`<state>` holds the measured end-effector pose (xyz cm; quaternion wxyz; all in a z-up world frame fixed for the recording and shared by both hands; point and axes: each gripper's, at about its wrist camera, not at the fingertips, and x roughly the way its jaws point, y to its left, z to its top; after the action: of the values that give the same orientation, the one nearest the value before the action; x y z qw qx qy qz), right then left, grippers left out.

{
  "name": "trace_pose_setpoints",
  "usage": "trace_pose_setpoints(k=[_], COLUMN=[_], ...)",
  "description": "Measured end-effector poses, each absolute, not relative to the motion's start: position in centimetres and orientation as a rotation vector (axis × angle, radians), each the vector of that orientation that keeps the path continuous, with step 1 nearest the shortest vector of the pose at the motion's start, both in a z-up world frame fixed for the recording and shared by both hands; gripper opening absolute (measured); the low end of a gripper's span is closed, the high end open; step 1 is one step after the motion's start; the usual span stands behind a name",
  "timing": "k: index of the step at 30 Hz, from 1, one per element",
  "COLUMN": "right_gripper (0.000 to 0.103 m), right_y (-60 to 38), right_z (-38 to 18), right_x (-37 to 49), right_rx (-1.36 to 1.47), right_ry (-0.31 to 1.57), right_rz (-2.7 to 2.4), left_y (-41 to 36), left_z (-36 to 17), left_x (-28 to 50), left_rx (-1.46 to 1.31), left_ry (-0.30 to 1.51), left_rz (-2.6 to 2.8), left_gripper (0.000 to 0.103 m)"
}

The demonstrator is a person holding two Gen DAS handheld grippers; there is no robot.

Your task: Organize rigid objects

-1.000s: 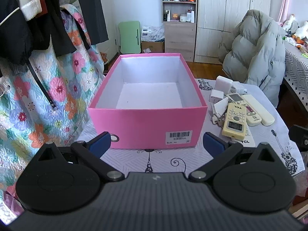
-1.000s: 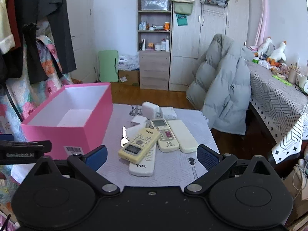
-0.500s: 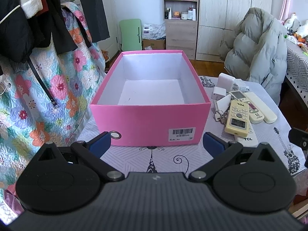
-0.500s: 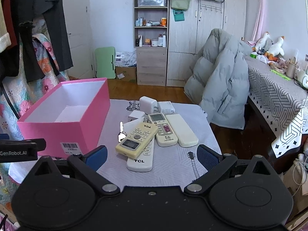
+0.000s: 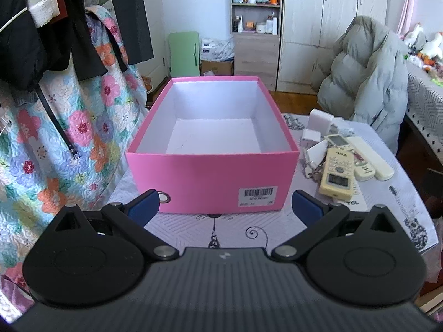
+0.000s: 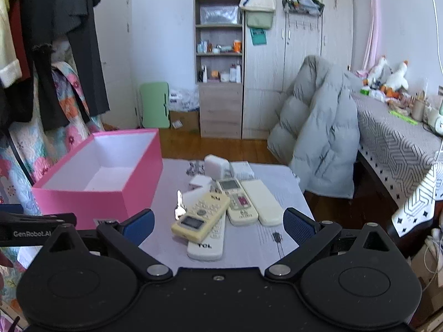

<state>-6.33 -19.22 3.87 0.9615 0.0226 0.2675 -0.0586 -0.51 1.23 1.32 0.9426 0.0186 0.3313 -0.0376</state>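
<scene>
An empty pink box [image 5: 213,177] [image 6: 83,199] stands on the table at the left. To its right lies a pile: a cream remote [image 6: 200,215] [image 5: 336,174] on top of a white TCL remote [image 6: 206,242], two more white remotes [image 6: 238,203] [image 6: 263,202], a key [image 6: 179,207], and white chargers [image 6: 216,166] [image 5: 319,121]. My left gripper [image 5: 225,207] is open and empty just before the box's near wall. My right gripper [image 6: 218,225] is open and empty, just before the remotes.
The table has a patterned white cloth [image 6: 249,249]. A grey puffer jacket [image 6: 318,144] hangs over a chair at the far right. Clothes and a floral quilt [image 5: 55,127] hang at the left. A second table [image 6: 396,144] stands at the right.
Both grippers have tilted and shifted slightly; the box and remotes sit a little lower in the views. Nothing on the table moved and both grippers stayed open.
</scene>
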Motion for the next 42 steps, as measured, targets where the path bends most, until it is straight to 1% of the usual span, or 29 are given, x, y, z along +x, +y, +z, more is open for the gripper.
trace_pose_setpoints(k=[10, 42], right_gripper=[0.101, 0.101], right_y=[-19.16, -19.2], right_z=[4.01, 3.56], right_x=[-6.69, -6.78], right_rx=[0.038, 0.019], right_ry=[0.499, 0.507], right_rz=[-0.104, -0.106], left_y=[0.85, 0.75], left_z=[1.63, 1.57], left_x=[-1.48, -1.51], left_rx=[0.058, 0.055], left_ry=[0.621, 0.624], left_rz=[-0.089, -0.105], left_gripper=[0.103, 0.103])
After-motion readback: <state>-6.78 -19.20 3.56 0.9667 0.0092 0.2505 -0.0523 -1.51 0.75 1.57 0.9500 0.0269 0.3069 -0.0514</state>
